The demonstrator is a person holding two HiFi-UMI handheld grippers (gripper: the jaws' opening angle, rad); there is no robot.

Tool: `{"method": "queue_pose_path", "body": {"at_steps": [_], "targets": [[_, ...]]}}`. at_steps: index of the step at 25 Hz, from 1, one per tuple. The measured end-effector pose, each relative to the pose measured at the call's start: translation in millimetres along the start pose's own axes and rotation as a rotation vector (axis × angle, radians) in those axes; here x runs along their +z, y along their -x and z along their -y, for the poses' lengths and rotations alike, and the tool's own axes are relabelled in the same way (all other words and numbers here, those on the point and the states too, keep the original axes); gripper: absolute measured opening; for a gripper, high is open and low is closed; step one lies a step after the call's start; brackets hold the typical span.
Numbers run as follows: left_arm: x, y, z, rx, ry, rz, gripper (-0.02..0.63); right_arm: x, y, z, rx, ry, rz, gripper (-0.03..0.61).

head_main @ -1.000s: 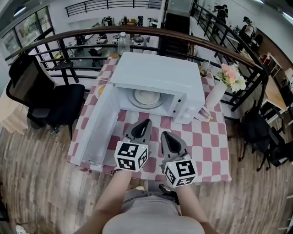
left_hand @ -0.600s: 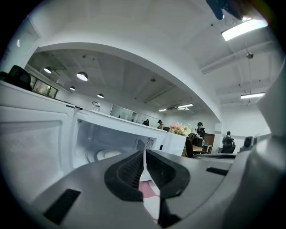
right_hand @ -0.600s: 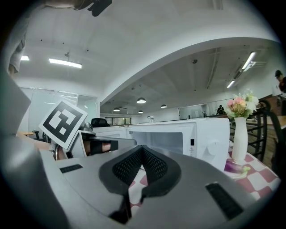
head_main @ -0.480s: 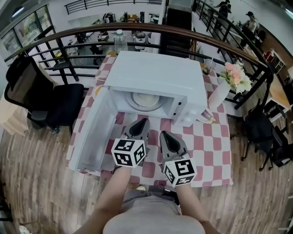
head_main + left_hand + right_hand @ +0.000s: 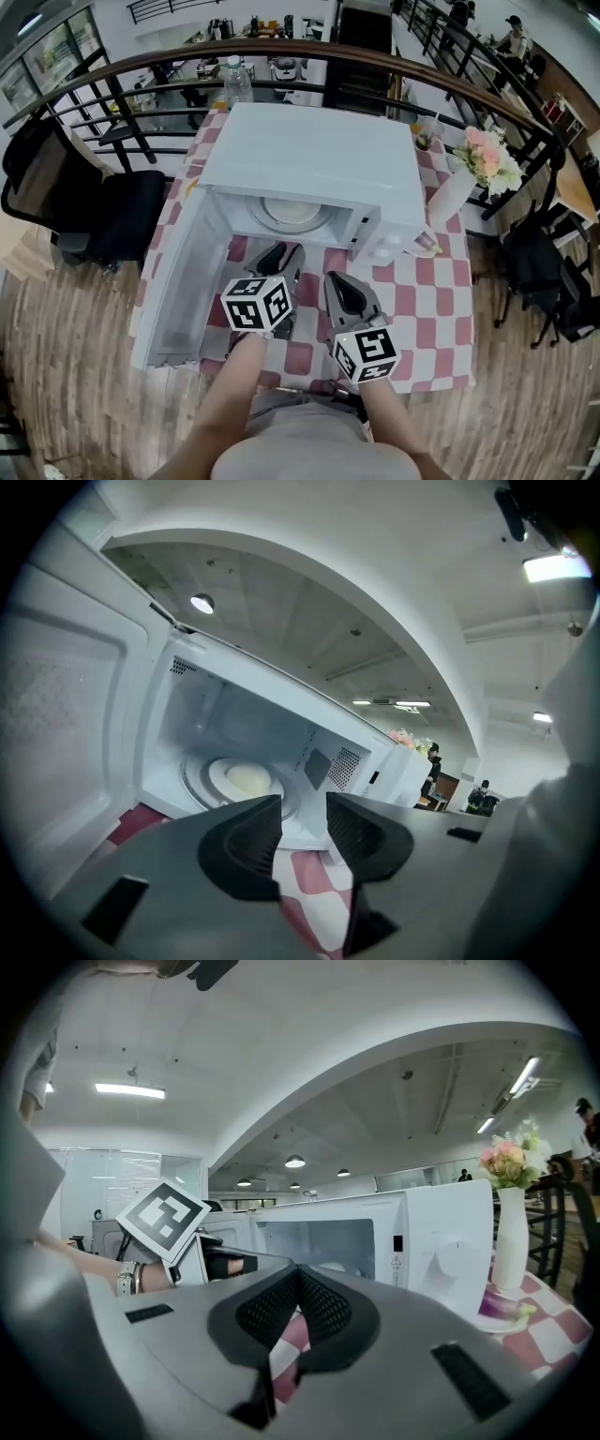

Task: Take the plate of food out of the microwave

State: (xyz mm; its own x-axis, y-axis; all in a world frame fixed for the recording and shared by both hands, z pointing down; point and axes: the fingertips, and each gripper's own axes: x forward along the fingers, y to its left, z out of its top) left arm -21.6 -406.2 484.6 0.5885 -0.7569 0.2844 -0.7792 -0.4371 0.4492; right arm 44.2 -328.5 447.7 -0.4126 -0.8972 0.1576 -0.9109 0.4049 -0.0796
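Head view: boxy white microwave point(image 5: 309, 155), door swung open; round plate of food point(image 5: 292, 212) inside.
Left gripper view: left gripper point(image 5: 302, 803) just opened to a narrow gap, ribbed pads empty; food apparently a pale mound.
Right gripper view: right gripper point(image 5: 298, 1271), meshed pads together, empty.

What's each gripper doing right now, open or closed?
Left gripper: open, fingers have just been opening, nothing between them.
Right gripper: closed, empty.

Worn wooden plank floor point(image 5: 75, 375), table under a red-and-white checked cloth point(image 5: 427, 309), black office chair point(image 5: 108, 220) to its left, curved dark railing point(image 5: 281, 49) behind, desks beyond it, windows point(image 5: 52, 52) far left, strip light point(image 5: 129, 1089) overhead.
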Motion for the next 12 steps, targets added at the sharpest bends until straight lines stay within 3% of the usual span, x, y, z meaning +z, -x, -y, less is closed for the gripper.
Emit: {"method": "queue_pose_path", "body": {"at_steps": [6, 12], "targets": [[-8, -21, -19, 0.022, 0.135, -0.028, 0.207, -7, -10, 6, 0.023, -0.003, -0.019, 0.023], [-20, -38, -43, 0.077, 0.31, -0.047, 0.232, -15, -16, 11, 0.036, -0.011, -0.047, 0.023]]}}
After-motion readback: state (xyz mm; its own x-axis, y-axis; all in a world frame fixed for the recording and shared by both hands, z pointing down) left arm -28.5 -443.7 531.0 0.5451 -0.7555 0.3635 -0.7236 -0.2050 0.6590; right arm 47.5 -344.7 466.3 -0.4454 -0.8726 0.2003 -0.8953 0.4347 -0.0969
